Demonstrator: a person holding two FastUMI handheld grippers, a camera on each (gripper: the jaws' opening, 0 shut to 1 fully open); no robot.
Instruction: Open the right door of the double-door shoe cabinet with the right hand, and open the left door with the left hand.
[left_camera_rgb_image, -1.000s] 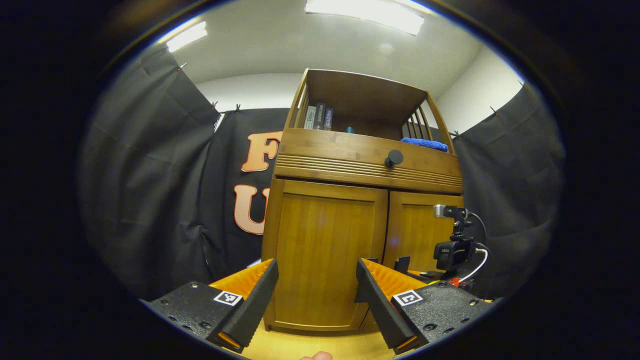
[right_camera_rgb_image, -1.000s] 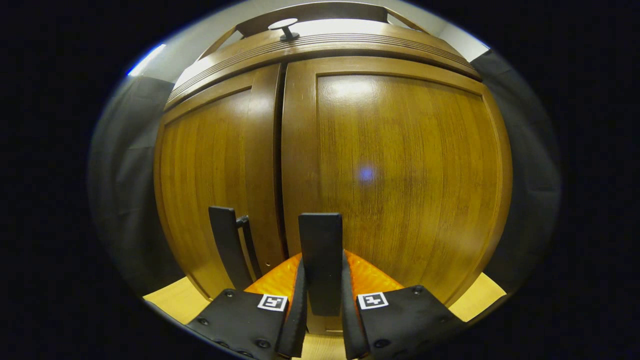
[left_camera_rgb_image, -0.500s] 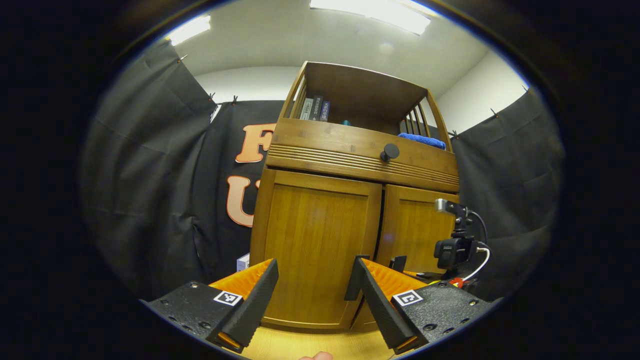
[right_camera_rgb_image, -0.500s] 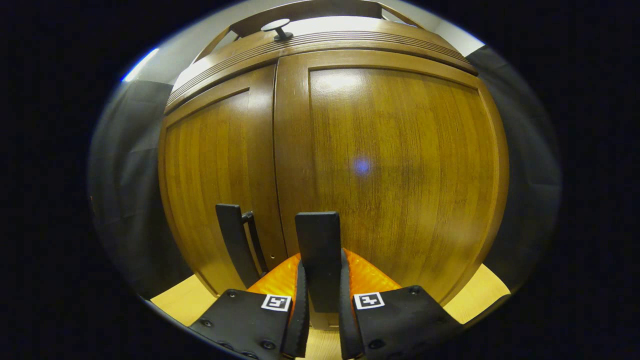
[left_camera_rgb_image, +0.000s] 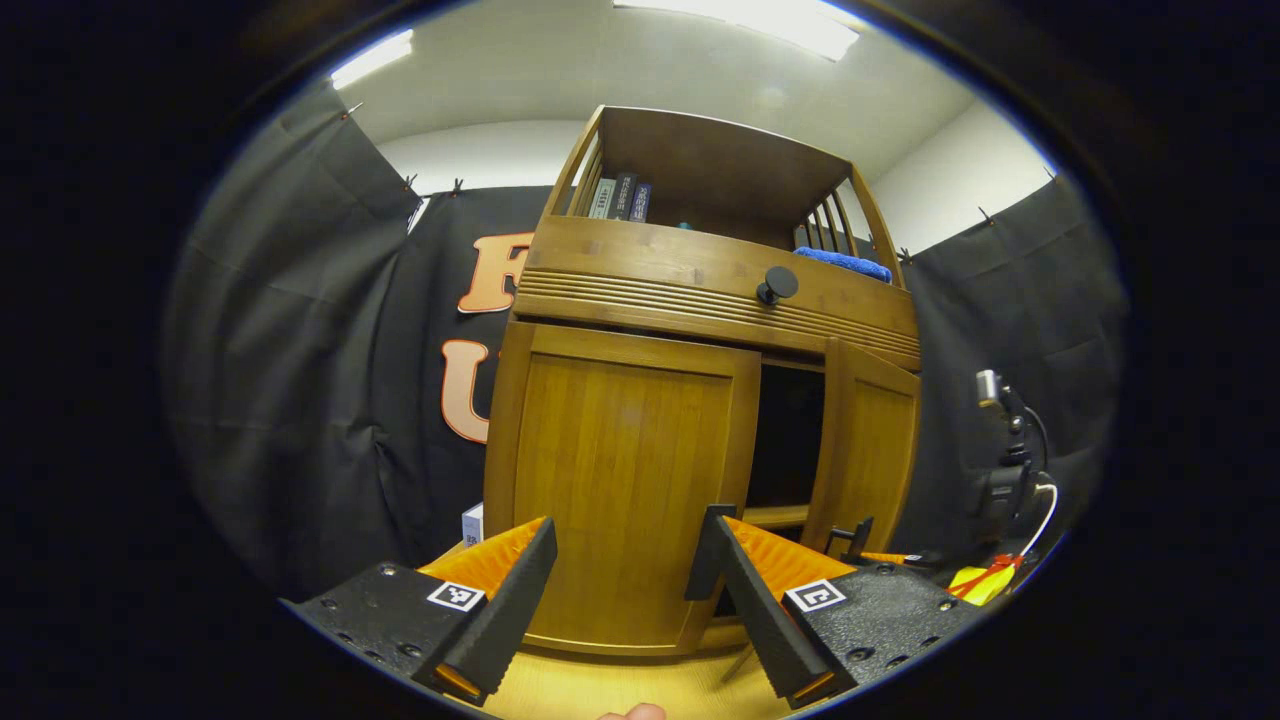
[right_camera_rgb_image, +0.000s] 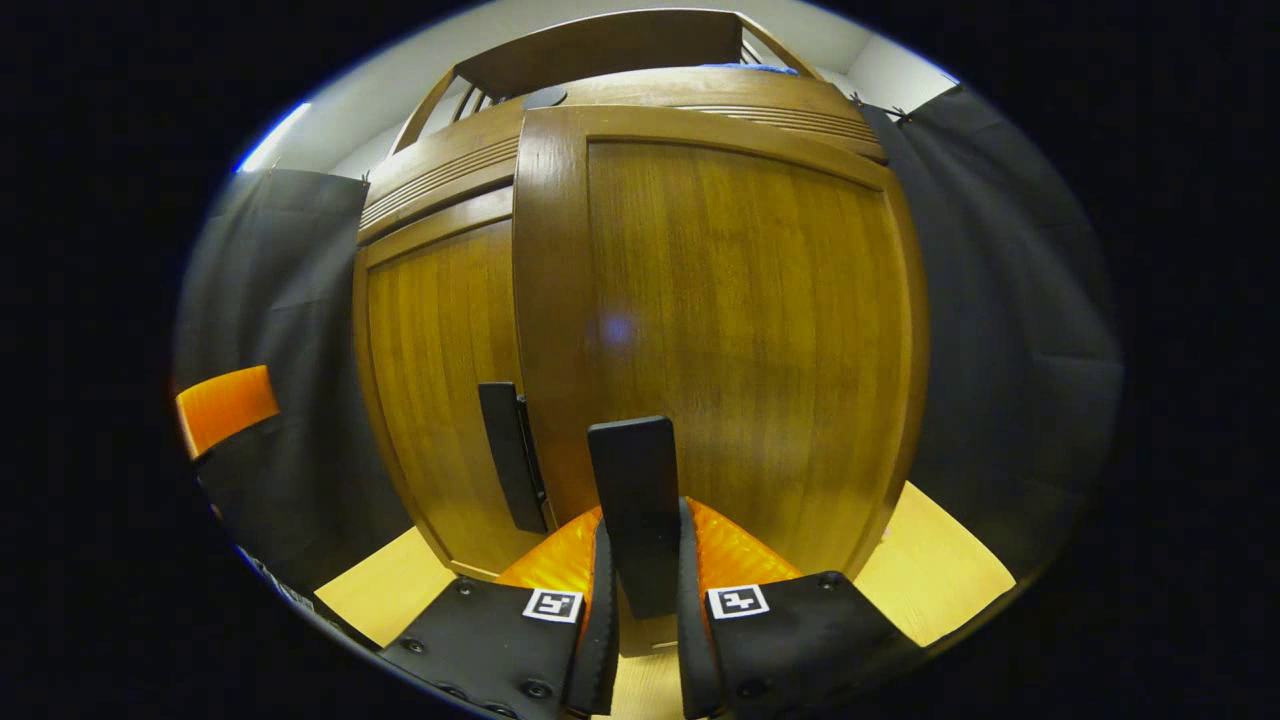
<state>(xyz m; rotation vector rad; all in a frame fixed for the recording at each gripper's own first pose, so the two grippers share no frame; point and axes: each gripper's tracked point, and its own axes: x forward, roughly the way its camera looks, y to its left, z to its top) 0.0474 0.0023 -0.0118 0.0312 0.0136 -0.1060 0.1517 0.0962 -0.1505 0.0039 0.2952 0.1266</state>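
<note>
Right door (right_camera_rgb_image: 740, 330) ajar, dark gap (left_camera_rgb_image: 785, 440) at centre; left door (left_camera_rgb_image: 620, 480) shut, straight ahead of left gripper (left_camera_rgb_image: 625, 590). Above the doors: knob (left_camera_rgb_image: 778, 285), books (left_camera_rgb_image: 615, 198), blue cloth (left_camera_rgb_image: 845, 263). Right gripper (right_camera_rgb_image: 643, 590) clamped on right handle (right_camera_rgb_image: 633, 510); left handle (right_camera_rgb_image: 510, 455) just beside. Left gripper wide open, holding nothing.

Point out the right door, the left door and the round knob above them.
right door (left_camera_rgb_image: 868, 450), left gripper view, front panel, swung ajar.
left door (left_camera_rgb_image: 620, 480), left gripper view, middle of its closed panel.
round knob (left_camera_rgb_image: 780, 283), left gripper view, its face.
</note>
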